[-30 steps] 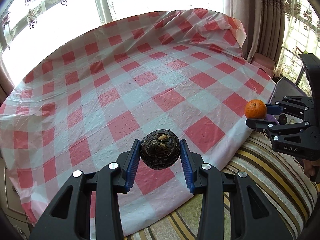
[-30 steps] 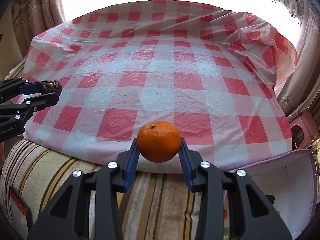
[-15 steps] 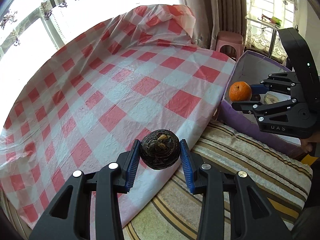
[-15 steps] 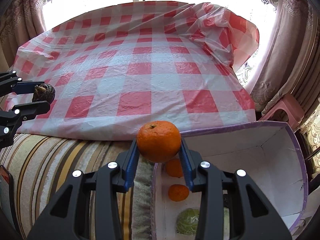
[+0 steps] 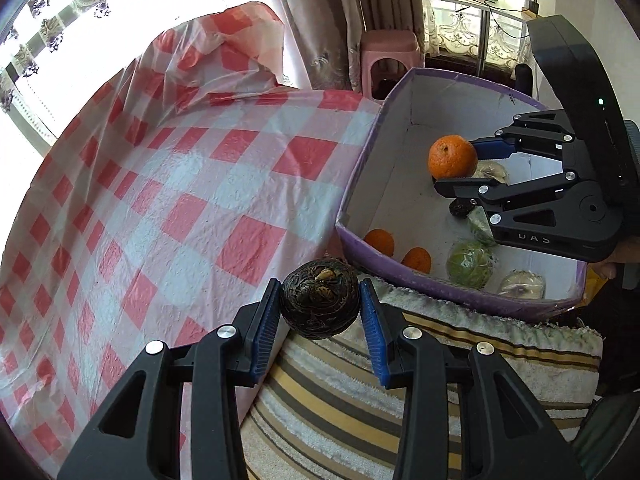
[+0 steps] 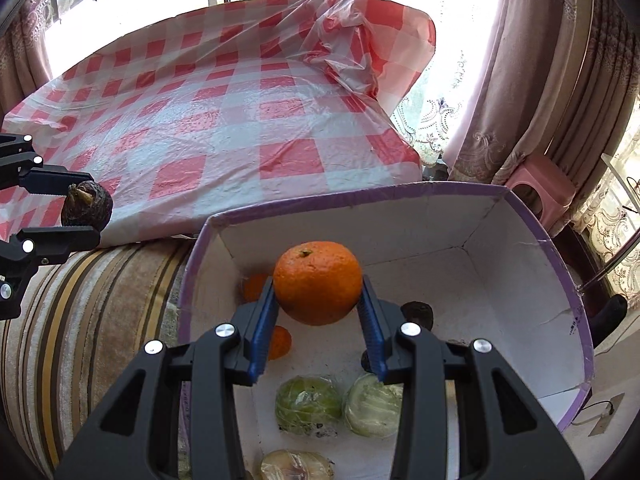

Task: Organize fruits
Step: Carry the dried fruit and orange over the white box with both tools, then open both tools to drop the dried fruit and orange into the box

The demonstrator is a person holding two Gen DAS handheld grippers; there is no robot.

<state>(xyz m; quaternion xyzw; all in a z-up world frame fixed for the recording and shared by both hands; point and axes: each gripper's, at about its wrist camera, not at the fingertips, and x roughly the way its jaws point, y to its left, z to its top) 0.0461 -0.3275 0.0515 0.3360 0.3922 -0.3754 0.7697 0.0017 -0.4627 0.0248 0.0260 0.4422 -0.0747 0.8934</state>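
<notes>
The right gripper (image 6: 318, 312) clamps a round orange (image 6: 318, 282) above the purple-rimmed cardboard box (image 6: 520, 276), ready to drop; the left gripper (image 5: 320, 312) clamps a dark wrinkled fruit (image 5: 319, 305) beside it. Both likely belong inside.

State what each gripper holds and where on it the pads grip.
Left gripper pinches a dark wrinkled fruit by its opposite sides. Right gripper pinches an orange by its sides, above the box.

The red-and-white checked plastic table cover (image 5: 168, 208) is glossy and creased. The purple-rimmed cardboard box (image 6: 520, 288) has matt white paper walls. The striped brown-and-cream pile cloth (image 5: 360, 400) is fuzzy. The round orange (image 6: 318, 282) has dimpled, matt peel. The dark wrinkled round fruit (image 5: 320, 304) is rough.
</notes>
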